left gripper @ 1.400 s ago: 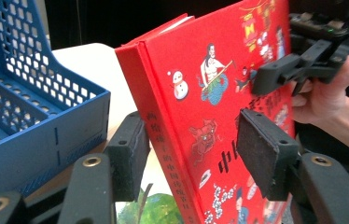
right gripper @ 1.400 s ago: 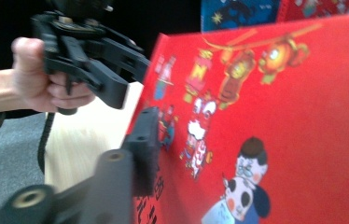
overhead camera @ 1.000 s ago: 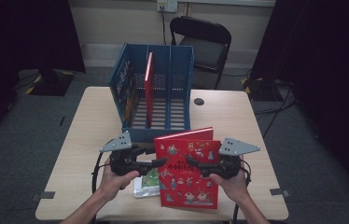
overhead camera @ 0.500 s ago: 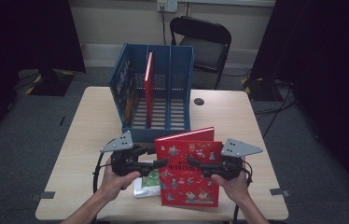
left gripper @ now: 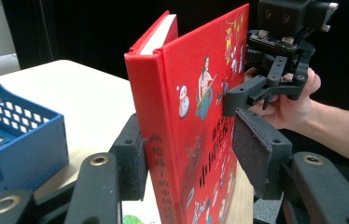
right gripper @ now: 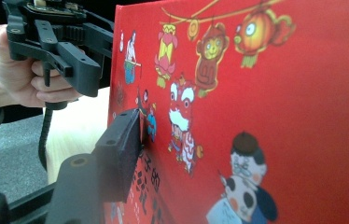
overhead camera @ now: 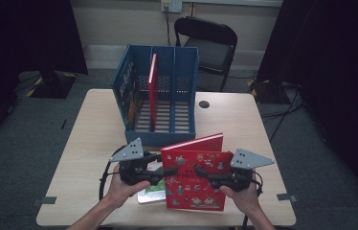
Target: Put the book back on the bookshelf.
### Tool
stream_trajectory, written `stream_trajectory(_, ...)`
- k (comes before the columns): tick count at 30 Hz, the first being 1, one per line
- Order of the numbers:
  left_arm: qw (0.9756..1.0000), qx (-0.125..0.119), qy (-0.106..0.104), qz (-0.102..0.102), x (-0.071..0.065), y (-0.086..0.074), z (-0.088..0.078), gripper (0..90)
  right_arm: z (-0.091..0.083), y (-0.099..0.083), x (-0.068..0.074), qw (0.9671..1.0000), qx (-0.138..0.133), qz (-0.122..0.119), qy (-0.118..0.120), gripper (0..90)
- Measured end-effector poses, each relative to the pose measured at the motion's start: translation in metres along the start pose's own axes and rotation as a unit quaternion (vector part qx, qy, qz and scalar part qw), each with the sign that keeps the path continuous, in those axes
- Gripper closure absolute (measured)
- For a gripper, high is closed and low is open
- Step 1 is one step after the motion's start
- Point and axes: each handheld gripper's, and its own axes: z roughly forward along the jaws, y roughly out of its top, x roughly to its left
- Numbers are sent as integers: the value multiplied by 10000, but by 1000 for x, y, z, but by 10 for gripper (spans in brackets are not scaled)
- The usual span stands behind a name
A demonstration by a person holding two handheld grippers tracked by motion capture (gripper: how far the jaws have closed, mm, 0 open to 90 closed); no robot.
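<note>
Low in the high view, the red picture book [overhead camera: 194,179] stands upright, pinched by the right gripper [overhead camera: 205,174] while the left gripper [overhead camera: 168,171] straddles its spine loosely; next, probably, the blue file rack [overhead camera: 160,136] above.

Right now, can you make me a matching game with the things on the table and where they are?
Things:
1. big red book
2. thin red book
3. blue rack
4. green and white book

Places:
A. lying flat on the table
B. held up between the two grippers
C. at the middle of the table
D. standing inside the rack

Pairs: 1-B, 2-D, 3-C, 4-A
</note>
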Motion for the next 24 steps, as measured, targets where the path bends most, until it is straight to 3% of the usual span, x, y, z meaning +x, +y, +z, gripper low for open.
stream_trajectory(10, 9998, 163, -5, 69, -3, -2, 18, 527, -3, -2, 2, 10000, -21, -22, 64, 380)
stream_trajectory(15, 9990, 384, 0, 231, -3, -4, 32, 527, -3, -2, 2, 10000, 26, -34, 52, 372)
stream_trajectory(16, 9992, 361, -78, 167, -2, -4, 32, 546, -4, -2, 0, 10000, 31, 1, 64, 375)
stream_trajectory(22, 9992, 357, -72, 165, 1, -5, 29, 678, -17, -7, -8, 9994, 79, 103, -321, 347)
stream_trajectory(24, 9991, 386, -51, 189, 0, -4, 29, 683, -19, -8, -9, 9996, 41, 118, -273, 348)
